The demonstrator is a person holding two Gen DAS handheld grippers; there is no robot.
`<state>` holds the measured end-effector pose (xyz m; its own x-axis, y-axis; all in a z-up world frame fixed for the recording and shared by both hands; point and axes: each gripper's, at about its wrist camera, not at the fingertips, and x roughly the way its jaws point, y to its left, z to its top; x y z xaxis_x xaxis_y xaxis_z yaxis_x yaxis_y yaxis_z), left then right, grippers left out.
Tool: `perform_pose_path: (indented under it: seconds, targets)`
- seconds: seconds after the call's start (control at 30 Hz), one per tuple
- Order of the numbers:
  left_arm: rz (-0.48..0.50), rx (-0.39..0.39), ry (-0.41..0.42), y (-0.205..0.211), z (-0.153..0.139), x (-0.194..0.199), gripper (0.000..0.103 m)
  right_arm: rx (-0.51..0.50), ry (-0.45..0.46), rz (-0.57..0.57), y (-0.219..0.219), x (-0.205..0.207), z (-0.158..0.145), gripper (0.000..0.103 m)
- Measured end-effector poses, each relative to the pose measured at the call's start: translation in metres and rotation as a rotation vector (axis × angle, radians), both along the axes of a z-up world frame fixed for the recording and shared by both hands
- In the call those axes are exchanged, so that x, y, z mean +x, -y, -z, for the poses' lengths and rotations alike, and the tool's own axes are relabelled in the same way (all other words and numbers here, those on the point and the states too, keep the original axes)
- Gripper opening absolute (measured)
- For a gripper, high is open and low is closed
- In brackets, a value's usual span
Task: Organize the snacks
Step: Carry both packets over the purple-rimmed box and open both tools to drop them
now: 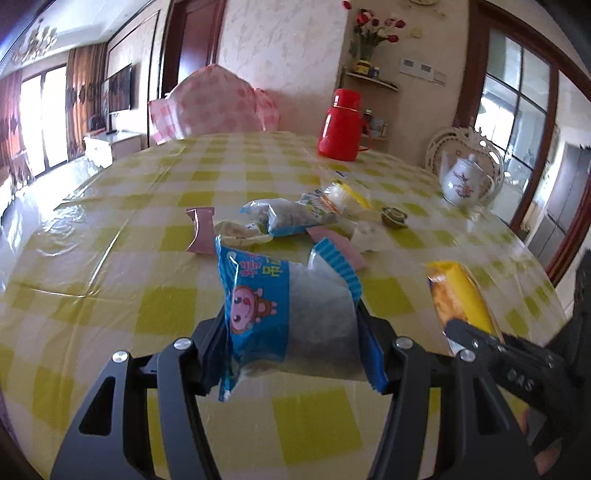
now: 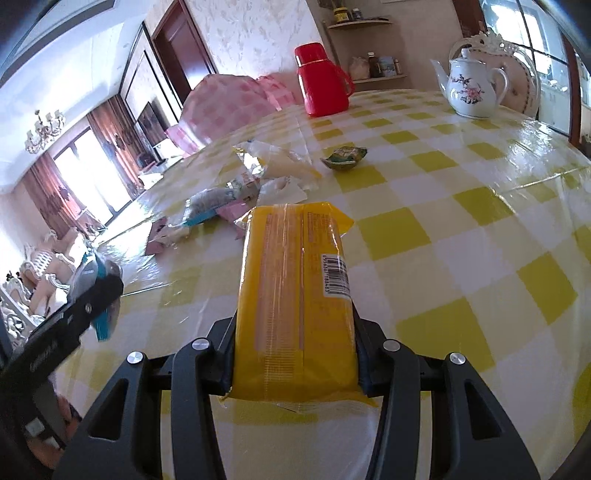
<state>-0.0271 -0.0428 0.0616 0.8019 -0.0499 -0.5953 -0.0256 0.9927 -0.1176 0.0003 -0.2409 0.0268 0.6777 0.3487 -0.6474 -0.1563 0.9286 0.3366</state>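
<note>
Snacks are up in both hands now, each lifted above the yellow-checked tablecloth [image 1: 110, 236]. Left gripper [image 1: 291, 347] is clamped on a blue cartoon-print snack packet [image 1: 280, 306], fingers pressing both its sides at about half spread. Right gripper [image 2: 295, 354] pinches a yellow biscuit pack [image 2: 295, 295] the same way, jaws partly closed against its edges. Only the right wrist view gives us the barcode on that yellow pack; the left wrist view catches just its end, beside the blue packet, with golden biscuits printed on it. The left view alone shows the vase of red flowers [image 1: 373, 33] on the wall shelf above the red thermos [image 1: 341, 123].

Using that thermos as the marker: a loose heap of wrapped snacks [image 1: 291, 218] lies on the cloth in front of it, nearer the cameras, too jumbled for a sure count. One small green-and-gold wrapped sweet [image 2: 343, 158] sits beside the heap. One white floral teapot [image 2: 471, 88] stands to the thermos's right. One thermos, one teapot, two grippers, two held packs.
</note>
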Motion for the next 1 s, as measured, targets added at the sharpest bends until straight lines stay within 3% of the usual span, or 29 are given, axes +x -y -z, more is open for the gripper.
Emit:
perform_pose_path:
  seconds: [0.5, 1.0]
  targets:
    - [0.014, 0.132, -0.027, -0.042, -0.009, -0.099, 0.060, 0.109, 0.029, -0.115, -0.040, -0.060, -0.006, 0.047]
    - [-0.080, 0.136, -0.040, -0.124, -0.011, -0.169, 0.060, 0.100, 0.049, -0.321, -0.127, -0.109, -0.014, 0.047]
